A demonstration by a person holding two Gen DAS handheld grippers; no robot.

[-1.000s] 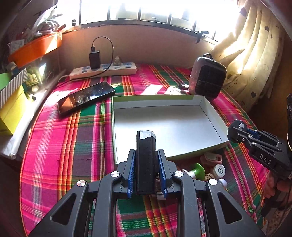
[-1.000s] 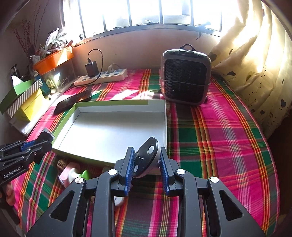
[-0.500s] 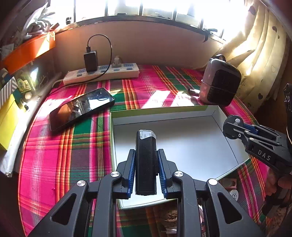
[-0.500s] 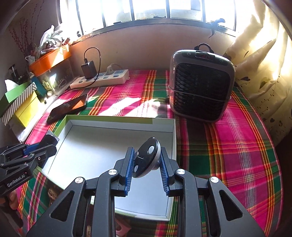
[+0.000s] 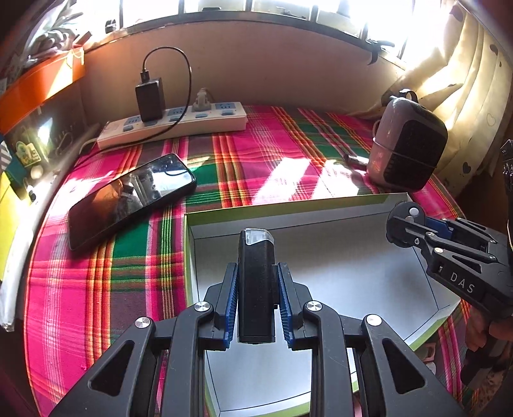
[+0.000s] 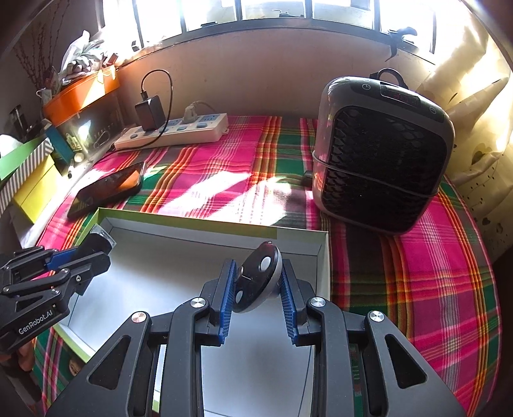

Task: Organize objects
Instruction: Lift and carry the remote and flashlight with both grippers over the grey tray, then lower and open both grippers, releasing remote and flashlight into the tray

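Blown-out window backlight; fisheye-bent, dark edges.

Left gripper is clamping a black bar between its blue pads. Right gripper is pinching a tilted round disc. Both are pointing forward, side by side, slightly apart.

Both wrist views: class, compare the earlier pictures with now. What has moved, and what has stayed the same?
Both grippers have moved forward over the white box. The left gripper keeps its hold on the black light, and the right gripper on the round disc. Nothing was released. The phone, power strip and heater stayed put.
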